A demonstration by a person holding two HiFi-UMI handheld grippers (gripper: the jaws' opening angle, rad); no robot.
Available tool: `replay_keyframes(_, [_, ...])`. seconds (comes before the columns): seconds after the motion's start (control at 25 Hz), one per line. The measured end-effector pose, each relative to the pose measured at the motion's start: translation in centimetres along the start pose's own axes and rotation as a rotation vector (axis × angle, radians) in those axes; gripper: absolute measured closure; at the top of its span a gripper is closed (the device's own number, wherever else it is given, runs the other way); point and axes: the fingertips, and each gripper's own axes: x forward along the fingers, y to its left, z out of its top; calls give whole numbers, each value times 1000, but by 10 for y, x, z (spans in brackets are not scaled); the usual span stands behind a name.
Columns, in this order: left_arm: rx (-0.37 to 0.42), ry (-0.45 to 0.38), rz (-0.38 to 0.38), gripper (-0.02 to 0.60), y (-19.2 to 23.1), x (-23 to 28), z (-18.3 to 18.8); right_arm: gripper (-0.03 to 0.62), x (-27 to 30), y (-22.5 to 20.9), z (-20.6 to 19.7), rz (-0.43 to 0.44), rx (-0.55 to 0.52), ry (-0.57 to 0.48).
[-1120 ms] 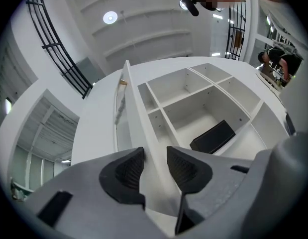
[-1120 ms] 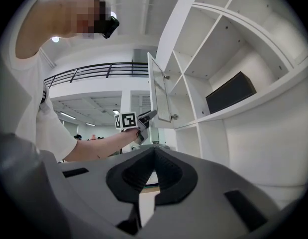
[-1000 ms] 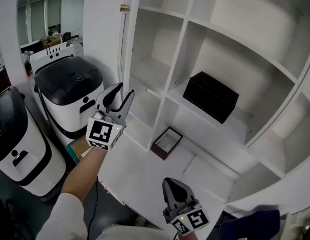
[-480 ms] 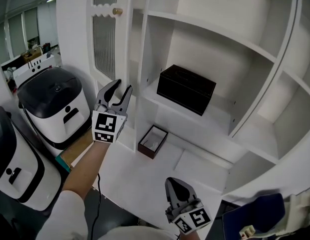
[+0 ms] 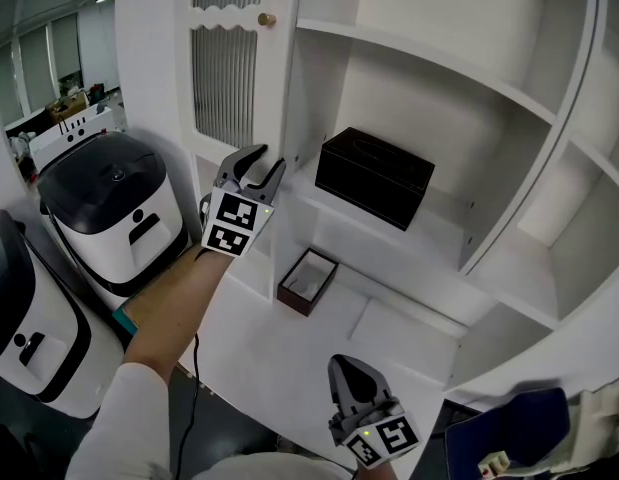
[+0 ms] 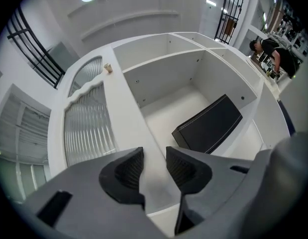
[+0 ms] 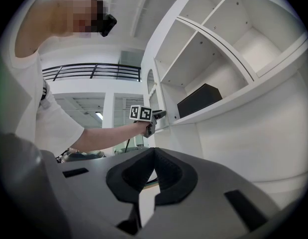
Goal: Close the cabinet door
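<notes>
- The cabinet door point(image 5: 229, 78), the one with the ribbed glass panel and the little brass knob point(image 5: 266, 19), sits on the left side of the cabinet, just left of the shelf with the black box point(image 5: 377, 176).
- Big change: a second ago the door was swung out and almost edge-on from the head view. Now its glass face is turned toward us and its knob edge is right up near the cabinet's upright. It's swung most of the way home.
- The left gripper point(image 5: 264, 163) has travelled right along with it and now has its tips at the door's knob-side edge, low on the door. Its jaws are a little spread. In the left gripper view only the white door frame shows through the gap, so I don't think it's pinching anything, more like nudging.
- The right gripper point(image 5: 349, 366) hangs low and near, well apart from the door, jaws pressed together with nothing in them.
- My take: nearly done, probably just a last small push. I can't tell whether the door is flush yet.
</notes>
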Motion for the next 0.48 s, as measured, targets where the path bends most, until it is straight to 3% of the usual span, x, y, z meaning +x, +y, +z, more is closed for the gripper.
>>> replay_keyframes(0.28, [-19, 12, -34, 453, 2, 2, -1, 597, 4, 4, -5, 12, 15, 9])
replay_keyframes(0.48, [-135, -3, -180, 455, 6, -3, -1, 597, 23, 19, -8, 77, 21, 9])
